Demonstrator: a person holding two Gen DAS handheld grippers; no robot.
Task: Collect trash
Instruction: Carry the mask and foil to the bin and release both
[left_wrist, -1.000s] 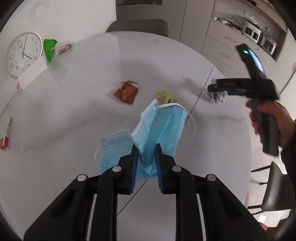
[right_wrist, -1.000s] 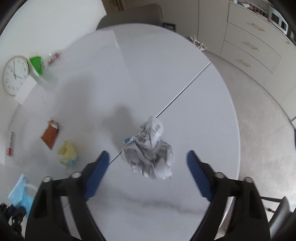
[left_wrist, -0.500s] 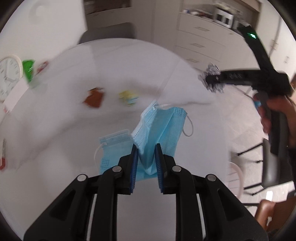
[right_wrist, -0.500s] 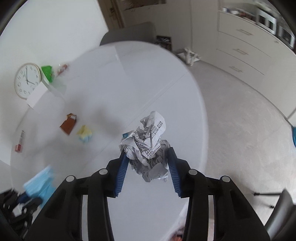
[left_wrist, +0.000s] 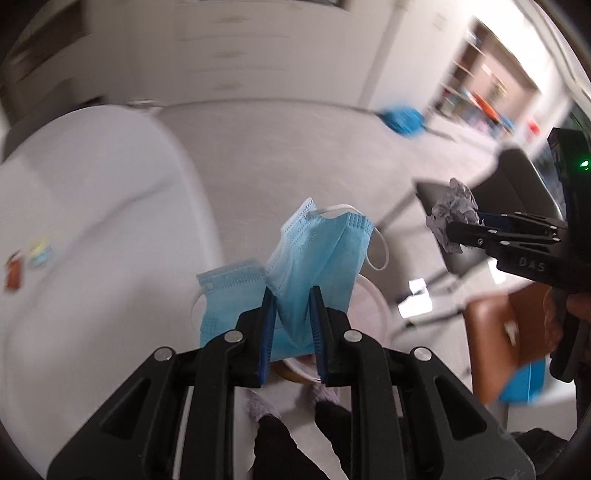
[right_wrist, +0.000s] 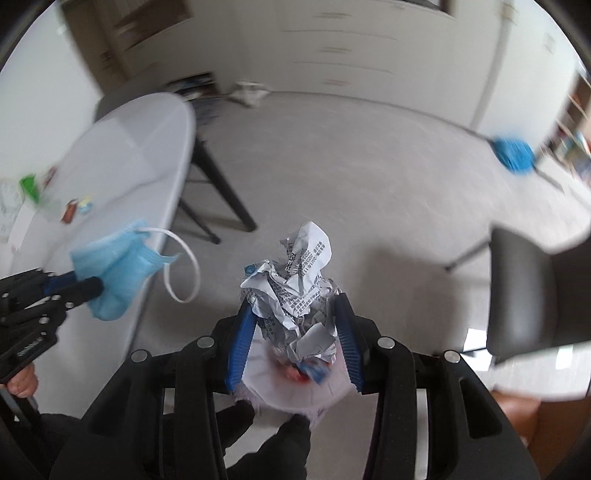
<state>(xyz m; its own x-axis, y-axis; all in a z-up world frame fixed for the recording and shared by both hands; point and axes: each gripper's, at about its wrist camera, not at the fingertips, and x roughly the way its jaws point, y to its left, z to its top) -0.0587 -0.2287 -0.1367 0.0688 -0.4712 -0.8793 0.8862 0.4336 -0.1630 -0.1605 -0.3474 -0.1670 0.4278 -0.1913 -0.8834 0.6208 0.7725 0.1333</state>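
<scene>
The left gripper (left_wrist: 291, 317) is clamped tight on a blue face mask (left_wrist: 314, 258), carried in the air just past the edge of the white surface (left_wrist: 92, 206). The right gripper (right_wrist: 295, 332) squeezes a crumpled printed paper ball (right_wrist: 295, 295) between its pads, out over the floor (right_wrist: 369, 177) and above a white bin (right_wrist: 295, 391) below it.

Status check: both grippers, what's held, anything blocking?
Left gripper shut on blue face masks. Right gripper shut on crumpled paper ball. Both off the white table, over floor. Wrappers left on table. Path clear.
</scene>
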